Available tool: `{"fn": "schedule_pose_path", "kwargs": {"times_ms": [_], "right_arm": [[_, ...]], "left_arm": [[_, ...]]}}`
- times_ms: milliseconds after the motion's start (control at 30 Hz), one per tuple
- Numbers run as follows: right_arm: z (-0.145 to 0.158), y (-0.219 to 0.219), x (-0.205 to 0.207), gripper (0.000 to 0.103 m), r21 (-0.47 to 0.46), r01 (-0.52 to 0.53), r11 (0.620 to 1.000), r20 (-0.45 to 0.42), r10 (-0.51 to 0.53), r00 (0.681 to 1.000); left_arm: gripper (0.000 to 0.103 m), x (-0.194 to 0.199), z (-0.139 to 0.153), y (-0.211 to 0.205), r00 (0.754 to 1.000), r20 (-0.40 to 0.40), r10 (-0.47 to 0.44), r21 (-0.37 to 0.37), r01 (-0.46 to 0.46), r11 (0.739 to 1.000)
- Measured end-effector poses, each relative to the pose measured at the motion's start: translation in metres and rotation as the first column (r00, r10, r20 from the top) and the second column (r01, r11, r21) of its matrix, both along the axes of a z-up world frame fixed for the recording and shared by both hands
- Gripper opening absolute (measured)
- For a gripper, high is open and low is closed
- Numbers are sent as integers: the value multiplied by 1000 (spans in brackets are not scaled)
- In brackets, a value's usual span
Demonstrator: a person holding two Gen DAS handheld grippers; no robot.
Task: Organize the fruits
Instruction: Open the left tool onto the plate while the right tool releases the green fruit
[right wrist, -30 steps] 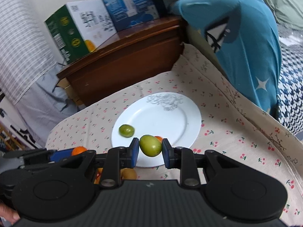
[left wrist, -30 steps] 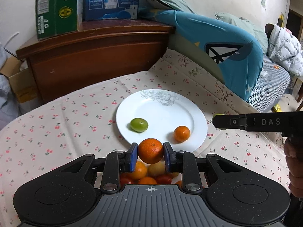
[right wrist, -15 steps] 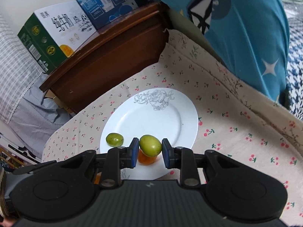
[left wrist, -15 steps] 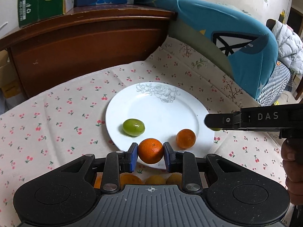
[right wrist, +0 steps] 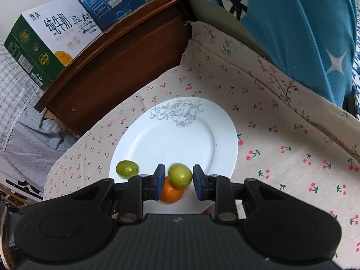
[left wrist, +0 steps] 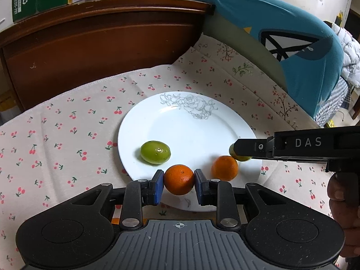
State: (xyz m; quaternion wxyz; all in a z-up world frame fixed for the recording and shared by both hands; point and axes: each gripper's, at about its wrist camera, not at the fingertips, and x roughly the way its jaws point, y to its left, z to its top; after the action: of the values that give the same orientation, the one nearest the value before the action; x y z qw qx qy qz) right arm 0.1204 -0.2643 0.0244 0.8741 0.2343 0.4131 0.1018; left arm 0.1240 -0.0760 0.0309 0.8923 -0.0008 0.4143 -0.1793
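Note:
A white plate (left wrist: 191, 135) with a grey rose print lies on the cherry-print cloth; it also shows in the right wrist view (right wrist: 171, 139). On it lie a green fruit (left wrist: 155, 152) and a small orange (left wrist: 224, 168). My left gripper (left wrist: 179, 183) is shut on an orange (left wrist: 179, 179) over the plate's near rim. My right gripper (right wrist: 177, 178) has widened; a green fruit (right wrist: 180, 175) sits between its pads with a gap on the right, just above the small orange (right wrist: 171, 194). A second green fruit (right wrist: 126, 169) lies to the left.
A dark wooden cabinet (left wrist: 101, 36) with cartons (right wrist: 45, 42) on top stands behind the cloth. A blue cushion (left wrist: 292, 45) rises at the right. The right gripper's body (left wrist: 303, 145) reaches in over the plate's right rim.
Both grippers moved forward over the plate. The right gripper's jaws have opened a little around the green fruit, which has come down beside the small orange.

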Motion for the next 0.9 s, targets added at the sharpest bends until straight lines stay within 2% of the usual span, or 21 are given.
{"fn": "schedule_pose_path", "kwargs": {"times_ms": [100,167,267,300,333,433,600,900], "right_arm": [[0,-1,1,28,9,8,1000,4,-8,1000],[2,-1,1,28,2,11,1000,15,-11,1000],[6,0,0,29,-10,4,1000,32,-3,999],[7,0,0,29,-17,1,1000,40,0,999],[8,1,-1,29,-26,0,1000,47,2,999],[12,2,-3,30,-38,-11,999,62,13,998],[19,7,-12,34,-84,-31,996,86,38,996],[26,4,-29,34,-94,-24,995,87,33,996]], "left_arm": [[29,1,3,0,1000,7,5,-9,-5,1000],[34,1,7,1,1000,9,18,-12,-18,1000],[51,0,14,1,999,32,24,2,-25,1000],[62,-1,17,2,999,38,36,17,-37,999],[68,-2,20,2,998,46,47,26,-48,999],[70,-5,29,7,996,71,57,33,-59,998],[72,-11,39,18,993,69,98,39,-101,994],[72,-31,49,48,980,54,190,18,-191,981]]}}
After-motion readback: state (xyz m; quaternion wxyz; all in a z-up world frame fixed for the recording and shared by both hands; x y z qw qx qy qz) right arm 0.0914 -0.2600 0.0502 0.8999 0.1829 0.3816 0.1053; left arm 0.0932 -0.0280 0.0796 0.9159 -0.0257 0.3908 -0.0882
